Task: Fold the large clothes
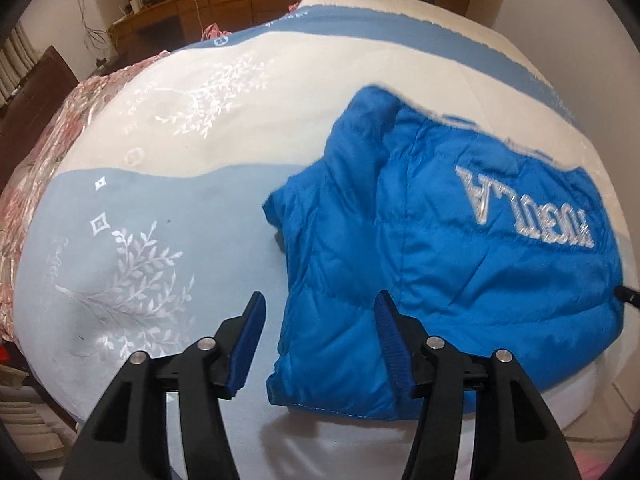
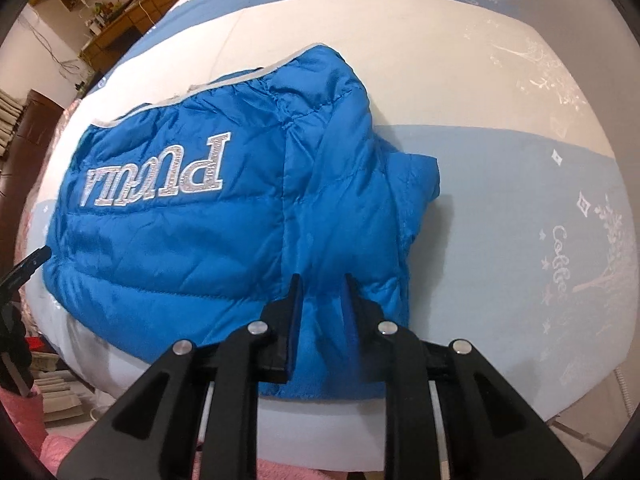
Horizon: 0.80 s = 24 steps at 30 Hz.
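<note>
A bright blue quilted jacket (image 1: 460, 248) with silver lettering lies folded on a bed with a white and light blue cover (image 1: 160, 208). My left gripper (image 1: 320, 312) is open above the jacket's left near edge, holding nothing. In the right wrist view the jacket (image 2: 192, 232) fills the left and middle. My right gripper (image 2: 322, 280) is shut on a fold of the jacket's right near part, with fabric bunched between the fingers. The tip of my left gripper (image 2: 34, 260) shows at the jacket's left edge.
A pink floral blanket (image 1: 48, 148) lies along the bed's left side. Wooden cabinets (image 1: 168, 16) and a dark chair stand beyond the bed. The bed cover (image 2: 520, 216) stretches right of the jacket. Pink fabric (image 2: 48, 440) is below the bed edge.
</note>
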Available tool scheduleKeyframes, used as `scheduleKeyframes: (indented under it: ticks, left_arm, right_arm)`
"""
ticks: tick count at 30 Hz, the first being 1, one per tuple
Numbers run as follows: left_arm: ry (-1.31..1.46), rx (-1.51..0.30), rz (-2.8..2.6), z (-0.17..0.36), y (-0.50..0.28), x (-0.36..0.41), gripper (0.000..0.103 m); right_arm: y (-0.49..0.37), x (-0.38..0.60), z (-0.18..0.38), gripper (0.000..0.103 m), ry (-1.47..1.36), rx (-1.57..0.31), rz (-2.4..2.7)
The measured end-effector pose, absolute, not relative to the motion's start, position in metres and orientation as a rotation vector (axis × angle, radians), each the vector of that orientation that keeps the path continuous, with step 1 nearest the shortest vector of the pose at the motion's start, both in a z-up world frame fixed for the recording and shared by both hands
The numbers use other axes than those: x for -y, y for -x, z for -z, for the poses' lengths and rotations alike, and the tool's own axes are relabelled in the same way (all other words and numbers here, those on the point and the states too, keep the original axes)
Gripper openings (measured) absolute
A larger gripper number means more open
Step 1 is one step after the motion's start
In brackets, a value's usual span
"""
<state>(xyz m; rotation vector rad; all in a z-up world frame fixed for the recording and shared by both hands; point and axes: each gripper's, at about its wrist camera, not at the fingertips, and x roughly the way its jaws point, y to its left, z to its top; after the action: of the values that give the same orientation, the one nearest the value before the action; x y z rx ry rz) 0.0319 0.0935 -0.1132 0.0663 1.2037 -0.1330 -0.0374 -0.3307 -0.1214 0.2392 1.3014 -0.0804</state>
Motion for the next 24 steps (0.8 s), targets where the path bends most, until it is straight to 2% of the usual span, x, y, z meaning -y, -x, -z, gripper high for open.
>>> scheduleKeyframes:
  ticks: [2,6,10,11,15,24]
  left_arm:
    - [-0.066,-1.231,0.139,0.126,-0.033,-0.09,0.057]
    - [-0.029,-1.243,0.151,0.134,-0.033,-0.096,0.059]
    - [0.03,-1.249,0.172,0.126,-0.039,-0.111,0.061]
    - [0.036,-1.244,0.172,0.123,-0.039,-0.115,0.064]
    - [0.067,-1.232,0.173,0.116,-0.051,-0.131,0.069]
    - [0.226,-1.313,0.282,0.144,-0.086,-0.142,0.074]
  right_arm:
    - [0.034,0.329,0.131,0.015,-0.222,-1.32,0.101]
    - [0.029,0.328,0.15,0.015,-0.246,-1.342,0.095]
    - [0.029,0.332,0.145,0.015,-0.264,-1.352,0.099]
    - [0.029,0.333,0.142,0.02,-0.277,-1.346,0.094]
    - [0.026,0.332,0.129,0.02,-0.3,-1.325,0.075]
    - [0.016,0.315,0.126,0.02,-0.243,-1.344,0.095]
